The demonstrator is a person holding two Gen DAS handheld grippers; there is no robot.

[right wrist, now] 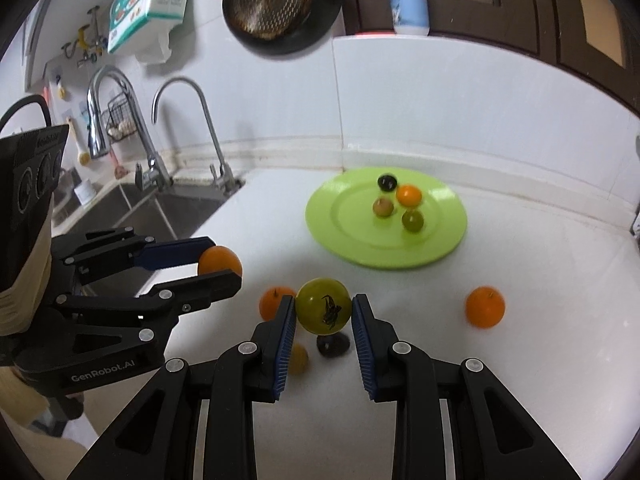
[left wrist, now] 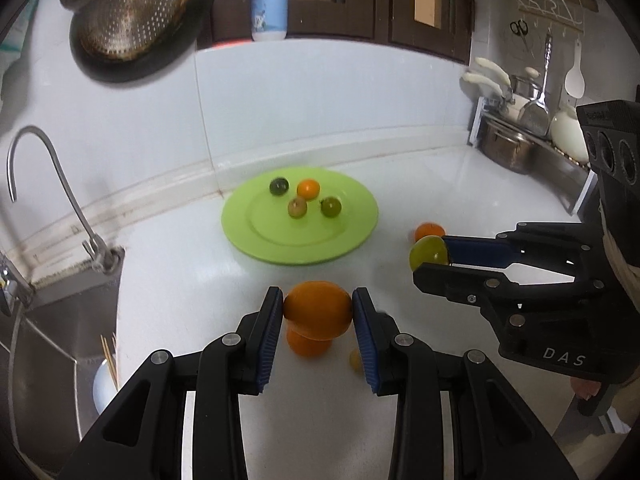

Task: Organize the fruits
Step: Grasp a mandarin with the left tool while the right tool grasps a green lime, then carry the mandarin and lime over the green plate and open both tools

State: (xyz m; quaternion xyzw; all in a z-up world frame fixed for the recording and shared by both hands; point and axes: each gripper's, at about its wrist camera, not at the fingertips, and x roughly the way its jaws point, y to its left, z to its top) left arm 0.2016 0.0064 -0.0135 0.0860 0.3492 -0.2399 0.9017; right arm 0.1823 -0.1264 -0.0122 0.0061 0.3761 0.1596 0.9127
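Item one: left gripper (left wrist: pixel 318 312), which I hold clamped on an orange fruit (left wrist: pixel 318 310), pads pressing its two sides, lifted clear of the white counter (left wrist: pixel 240 280).

Item two: right gripper (right wrist: pixel 323 312), which I hold clamped on a green fruit (right wrist: pixel 323 306), dark blemish facing the camera, also off the counter.

Item three: green plate (left wrist: pixel 240 220), ahead of both tools near the back wall, carrying four small fruits clustered around its middle.

Item four: loose fruit left on the counter — an orange one (right wrist: pixel 485 307) to the right, another (right wrist: pixel 272 302) just beside the right gripper's left finger, a yellow one (right wrist: pixel 298 358) and a dark one (right wrist: pixel 333 345) below the held green fruit.

Handling note: I judge the step is carrying both fruits to the plate. I should keep both grips steady, travel level, lower onto bare rim-side plate, and release low so nothing rolls into the cluster.

Orientation: both held fruits are near round; the orange looks slightly wider across the pads. Stem direction I cannot tell.
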